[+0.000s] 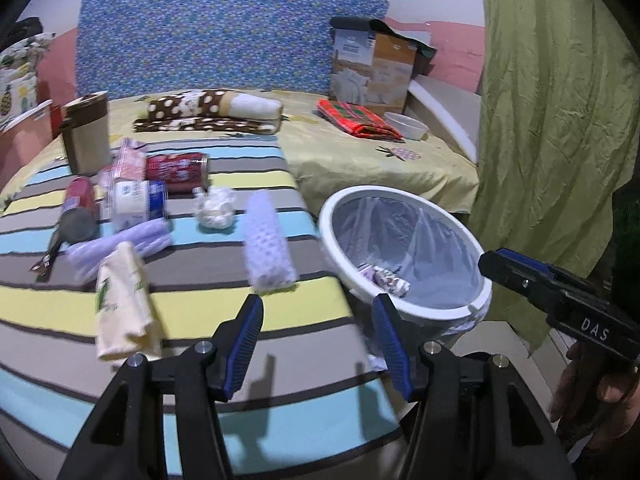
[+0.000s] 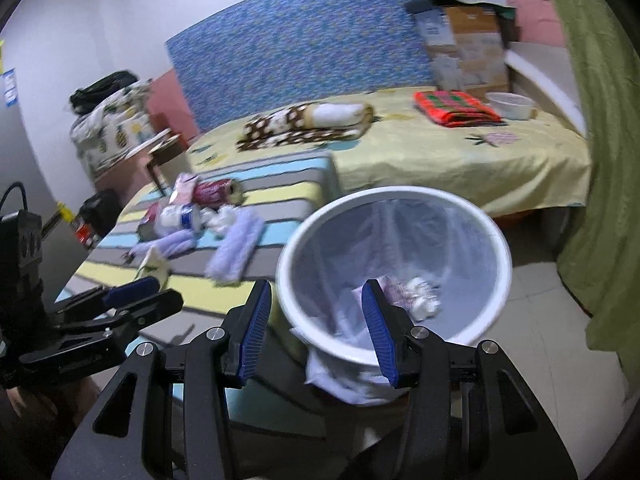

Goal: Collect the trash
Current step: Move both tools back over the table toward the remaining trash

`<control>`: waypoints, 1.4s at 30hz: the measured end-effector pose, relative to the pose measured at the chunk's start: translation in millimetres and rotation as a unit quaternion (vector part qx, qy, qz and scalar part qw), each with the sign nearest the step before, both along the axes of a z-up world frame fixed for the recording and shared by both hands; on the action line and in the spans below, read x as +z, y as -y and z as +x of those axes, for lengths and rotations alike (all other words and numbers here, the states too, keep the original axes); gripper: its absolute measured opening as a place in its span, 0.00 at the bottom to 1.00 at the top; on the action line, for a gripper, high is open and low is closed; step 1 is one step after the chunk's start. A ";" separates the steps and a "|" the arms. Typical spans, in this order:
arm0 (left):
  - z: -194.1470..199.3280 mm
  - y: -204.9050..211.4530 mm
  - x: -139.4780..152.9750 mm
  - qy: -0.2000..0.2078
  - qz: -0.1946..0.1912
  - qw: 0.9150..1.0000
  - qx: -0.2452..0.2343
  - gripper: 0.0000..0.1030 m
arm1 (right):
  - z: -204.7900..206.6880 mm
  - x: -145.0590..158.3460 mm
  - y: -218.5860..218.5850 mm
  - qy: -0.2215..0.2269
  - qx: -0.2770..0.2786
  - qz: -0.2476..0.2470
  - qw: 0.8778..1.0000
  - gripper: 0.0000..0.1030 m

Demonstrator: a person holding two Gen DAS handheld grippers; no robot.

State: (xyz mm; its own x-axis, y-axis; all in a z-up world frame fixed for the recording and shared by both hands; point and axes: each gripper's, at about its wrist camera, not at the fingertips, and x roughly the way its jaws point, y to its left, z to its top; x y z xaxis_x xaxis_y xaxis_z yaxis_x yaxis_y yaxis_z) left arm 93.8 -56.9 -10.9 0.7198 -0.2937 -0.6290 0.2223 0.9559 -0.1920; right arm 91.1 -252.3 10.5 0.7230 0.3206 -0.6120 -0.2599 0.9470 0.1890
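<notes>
Trash lies on the striped cloth (image 1: 240, 312): a lilac foam sleeve (image 1: 267, 242), a crumpled white paper ball (image 1: 215, 210), a cream packet (image 1: 122, 304), a second lilac sleeve (image 1: 120, 246), a white and blue can (image 1: 138, 202) and two red cans (image 1: 178, 170). The white lined bin (image 1: 404, 308) beside the cloth holds crumpled wrappers (image 2: 412, 292). My left gripper (image 1: 318, 308) is open and empty above the cloth's near edge, left of the bin. My right gripper (image 2: 316, 292) is open and empty over the bin's near rim (image 2: 316, 336).
A brown and beige canister (image 1: 86, 136) stands at the cloth's far left. On the yellow sheet (image 1: 360, 160) lie a dotted folded blanket (image 1: 212, 114), a red cloth (image 1: 356, 118), a white bowl (image 1: 406, 124) and a cardboard box (image 1: 372, 66). A green curtain (image 1: 548, 120) hangs at the right.
</notes>
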 end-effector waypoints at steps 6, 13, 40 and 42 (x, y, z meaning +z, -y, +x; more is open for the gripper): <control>-12.6 -29.9 -1.3 0.000 -0.002 1.000 0.031 0.57 | -2.0 1.2 -28.4 -0.003 0.050 -0.013 0.999 0.48; -24.1 -60.5 2.8 0.010 0.004 0.997 0.070 0.57 | 3.4 9.6 -47.8 0.011 0.085 -0.019 0.996 0.48; 19.1 -153.7 4.9 0.002 0.017 0.981 0.192 0.60 | 70.9 18.5 -88.2 0.034 0.170 -0.054 0.983 0.65; 27.4 -158.2 3.4 0.001 0.021 0.980 0.196 0.60 | 76.2 17.4 -92.3 0.032 0.178 -0.058 0.982 0.65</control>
State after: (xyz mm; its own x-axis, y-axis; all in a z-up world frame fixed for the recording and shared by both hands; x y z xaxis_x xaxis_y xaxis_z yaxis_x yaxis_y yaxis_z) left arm 121.2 101.4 -7.5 0.7731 0.0313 -0.6336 -0.1626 0.9752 -0.1502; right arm 167.3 -160.0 27.8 0.6168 0.4909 -0.6152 -0.5857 0.8085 0.0580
